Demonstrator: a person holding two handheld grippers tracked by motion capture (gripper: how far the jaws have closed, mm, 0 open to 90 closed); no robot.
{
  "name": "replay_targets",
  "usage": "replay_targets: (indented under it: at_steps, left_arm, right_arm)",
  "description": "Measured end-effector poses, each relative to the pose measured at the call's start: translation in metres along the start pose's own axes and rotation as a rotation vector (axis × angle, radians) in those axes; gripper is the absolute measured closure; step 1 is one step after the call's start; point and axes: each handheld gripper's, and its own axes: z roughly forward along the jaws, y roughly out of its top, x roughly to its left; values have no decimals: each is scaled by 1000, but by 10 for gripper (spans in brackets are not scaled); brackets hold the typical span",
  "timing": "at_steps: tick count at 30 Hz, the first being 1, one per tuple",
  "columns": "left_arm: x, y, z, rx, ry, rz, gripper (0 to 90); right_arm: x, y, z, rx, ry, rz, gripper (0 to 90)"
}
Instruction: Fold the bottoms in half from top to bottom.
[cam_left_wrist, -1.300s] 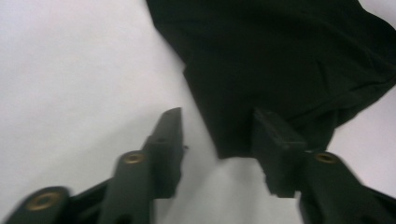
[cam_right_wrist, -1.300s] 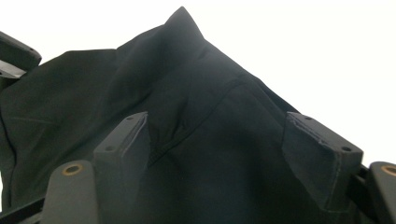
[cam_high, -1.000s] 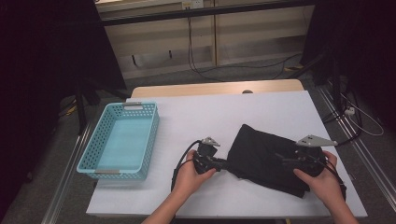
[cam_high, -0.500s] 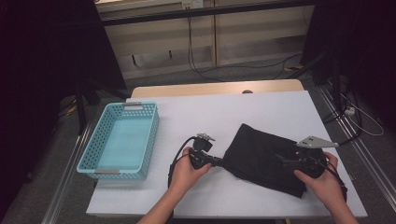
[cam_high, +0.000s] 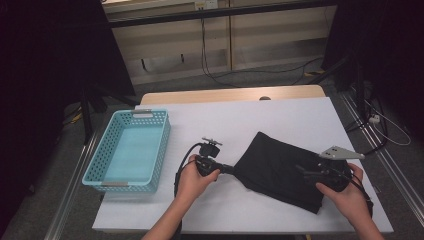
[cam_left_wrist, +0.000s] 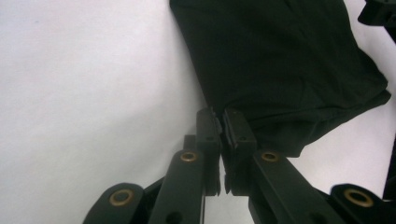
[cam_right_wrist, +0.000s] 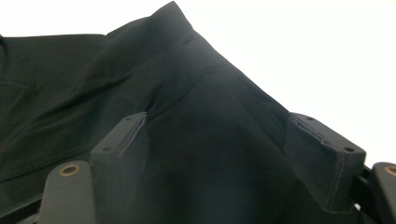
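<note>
Room: dim space with dark curtains at both sides, pale wall panels and cables on a grey floor behind the table.
Table: white rectangular table (cam_high: 280, 120) with a wooden edge at its far side.
Garment: folded black fabric garment (cam_high: 280, 170) lying flat on the right half of the table, between the two hands, its narrow corner pointing left.
Left gripper: black left gripper (cam_high: 227, 168) held level at the garment's left corner; its jaws have just been closing and now stand together, clamped on the cloth's edge, as the left gripper view (cam_left_wrist: 219, 123) shows.
Right gripper: black right gripper (cam_high: 307, 172) resting on the garment's right part; its jaws stand wide apart with a raised fold of cloth between them (cam_right_wrist: 217, 135), the pads not pressing it.
Basket: light blue perforated plastic basket (cam_high: 160, 145) on the table's left side, well apart from the garment.
</note>
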Motion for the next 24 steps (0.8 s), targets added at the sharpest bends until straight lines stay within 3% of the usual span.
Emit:
replay_targets:
  at_steps: [6,24]
  left_arm:
    - [7,-1,-7,-6,1,-32,869]
    - [23,0,-25,-18,28,-67,881]
  right_arm:
    - [0,0,-1,-6,1,-3,226]
    - [3,1,0,-9,5,-10,220]
